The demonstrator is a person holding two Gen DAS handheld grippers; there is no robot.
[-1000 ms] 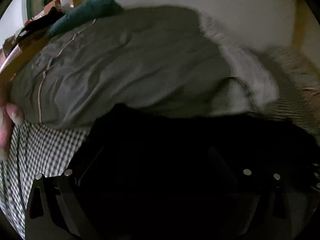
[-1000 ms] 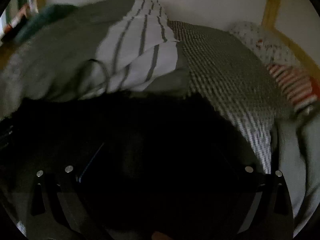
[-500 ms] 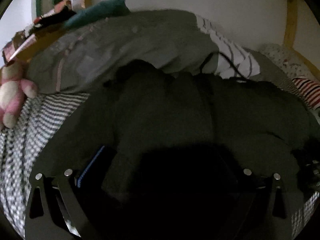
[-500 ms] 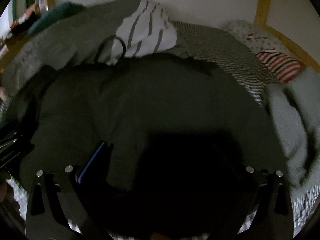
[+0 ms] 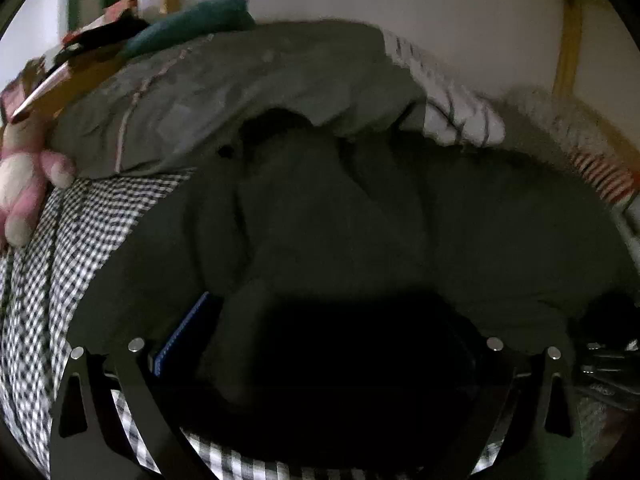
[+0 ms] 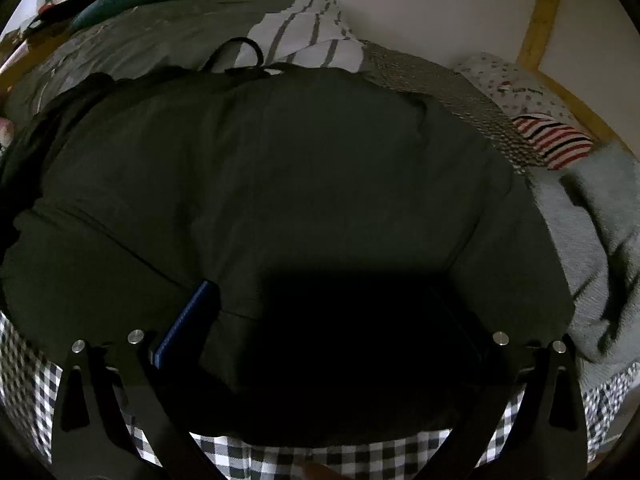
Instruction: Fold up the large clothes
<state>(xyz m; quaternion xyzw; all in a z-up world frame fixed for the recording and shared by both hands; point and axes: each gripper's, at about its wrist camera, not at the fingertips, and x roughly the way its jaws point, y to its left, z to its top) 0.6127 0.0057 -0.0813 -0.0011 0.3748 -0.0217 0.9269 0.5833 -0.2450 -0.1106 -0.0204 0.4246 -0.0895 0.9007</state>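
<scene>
A large dark olive garment lies spread over the checked bed sheet. In the right wrist view the same garment fills most of the frame, fairly flat, with a black loop at its far edge. My left gripper is shut on the garment's near edge. Fabric bunches over its jaws, and only the blue pad on the left shows. My right gripper grips the near edge the same way, with its blue pad showing. The fingertips themselves are hidden under cloth.
Behind the garment lie a grey duvet and a white striped cloth. A pink plush toy sits at the left, and a pale knit blanket and a red-striped cloth at the right. A wooden frame stands against the wall.
The garment, held up and blocking both cameras a second ago, has come down and now lies laid out across the bed. Both grippers keep hold of its near edge.
</scene>
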